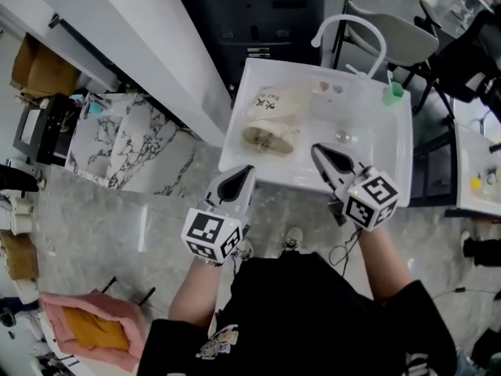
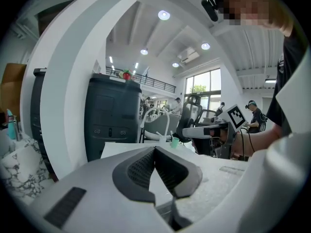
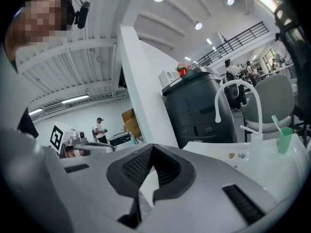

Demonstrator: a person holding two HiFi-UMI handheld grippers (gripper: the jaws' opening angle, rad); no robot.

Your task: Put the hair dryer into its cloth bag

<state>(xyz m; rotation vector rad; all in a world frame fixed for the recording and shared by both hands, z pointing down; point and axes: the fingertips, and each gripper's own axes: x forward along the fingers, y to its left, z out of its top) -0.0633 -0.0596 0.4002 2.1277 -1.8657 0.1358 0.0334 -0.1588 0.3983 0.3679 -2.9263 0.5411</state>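
1. Now, the white counter (image 1: pixel 376 143) with its arched faucet (image 1: pixel 350 23) is seen filling the middle of the head view, and both task items are found lying on it. Nothing is held, so the step in hand is judged to be the approach, with bagging not yet begun.
2. Next, the cloth bag (image 1: pixel 275 103), cream with dark print, is spotted lying crumpled toward the counter's left side, beyond both tools.
3. Just in front of it, and touching it, the beige hair dryer (image 1: pixel 270 138) is made out. Whether any part of it is tucked inside the bag cannot be told.
4. The left gripper (image 1: pixel 247 171) is held at the counter's near edge, pointed forward and slightly down toward the dryer, its jaws pressed together on nothing.
5. The right gripper (image 1: pixel 316 149) is angled inward over the near rim, short of the dryer, its jaws likewise closed and empty. For the next move both pairs would have to be opened, one probably for the bag's mouth, the other for the dryer.
6. Smallest of all, a green cup (image 1: pixel 394 92) is noted at the far right corner, well apart from the action.
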